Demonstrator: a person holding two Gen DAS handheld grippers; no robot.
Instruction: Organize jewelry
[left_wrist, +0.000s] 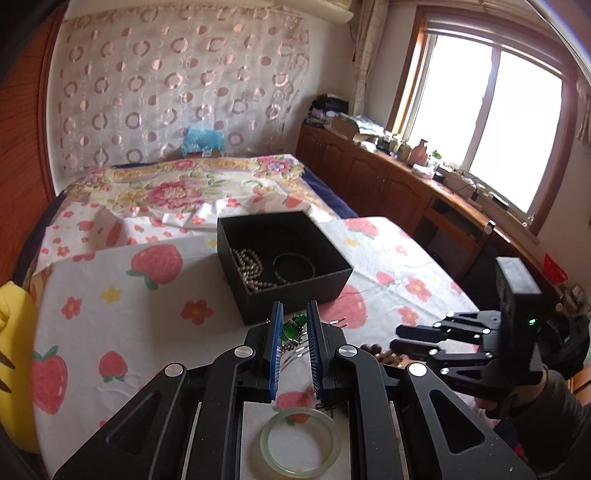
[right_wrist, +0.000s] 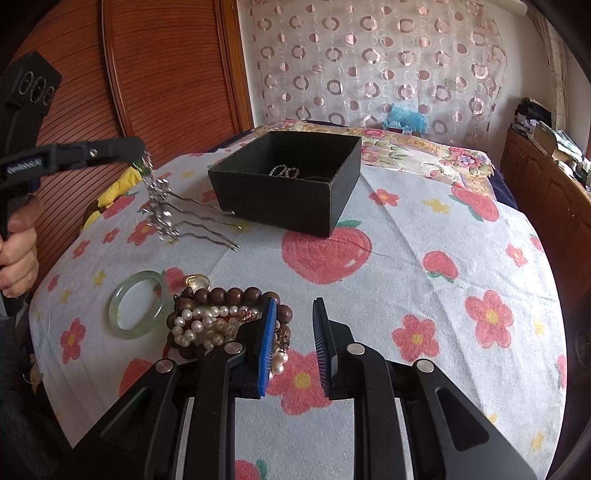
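My left gripper (left_wrist: 293, 325) is shut on a silver hair comb with green stones (left_wrist: 292, 329) and holds it above the cloth, in front of the black box (left_wrist: 295, 291). In the right wrist view the hair comb (right_wrist: 162, 206) hangs from the left gripper (right_wrist: 142, 153), prongs trailing toward the box (right_wrist: 280, 199). The box holds a bead strand (left_wrist: 251, 271) and a thin dark bangle (left_wrist: 295, 266). My right gripper (right_wrist: 295, 325) is open and empty above the cloth, beside a pile of wooden beads and pearls (right_wrist: 218, 321). A pale green jade bangle (right_wrist: 138, 304) lies to the left of the pile.
The table wears a white cloth with strawberries and flowers (right_wrist: 424, 266). A bed with a floral cover (left_wrist: 177, 188) lies behind it. Wooden cabinets (left_wrist: 388, 177) run along the right under a window. A yellow object (left_wrist: 14, 332) sits at the table's left edge.
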